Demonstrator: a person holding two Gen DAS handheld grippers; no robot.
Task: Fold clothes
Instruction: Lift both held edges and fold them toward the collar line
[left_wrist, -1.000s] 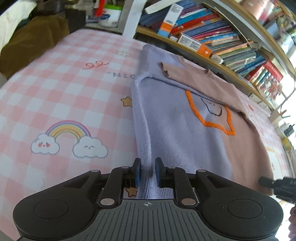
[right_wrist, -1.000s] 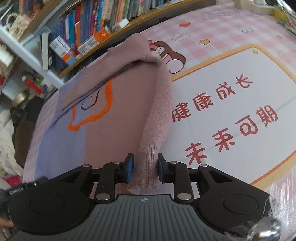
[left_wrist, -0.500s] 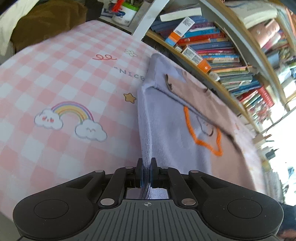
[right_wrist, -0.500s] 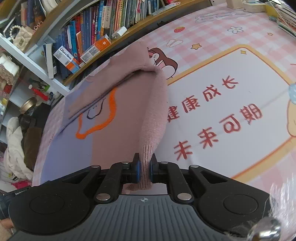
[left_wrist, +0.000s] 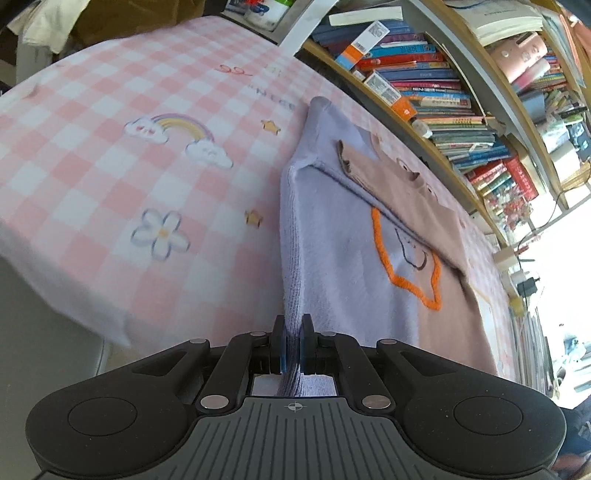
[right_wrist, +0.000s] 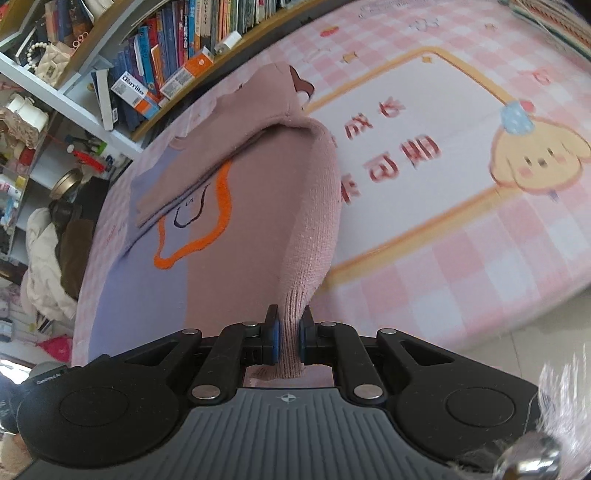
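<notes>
A knit sweater (left_wrist: 332, 266), lilac on one half and dusty pink on the other with an orange star outline, lies on a pink checked blanket. Its sleeves are folded across the chest. My left gripper (left_wrist: 293, 345) is shut on the lilac bottom hem corner, the ribbed edge pinched between the blue pads. In the right wrist view the sweater (right_wrist: 258, 206) shows its pink side, and my right gripper (right_wrist: 289, 338) is shut on the pink hem corner, which rises in a taut ridge from the blanket to the jaws.
The checked blanket (left_wrist: 110, 177) with rainbow and flower prints ends at a near edge with floor below (right_wrist: 535, 339). A bookshelf (left_wrist: 424, 81) full of books runs along the far side. A heap of clothes (right_wrist: 48, 258) lies at the left.
Both grippers closed on the hem corners a second ago and have since pulled back toward the blanket's near edge, drawing the hem with them and stretching the sweater.
</notes>
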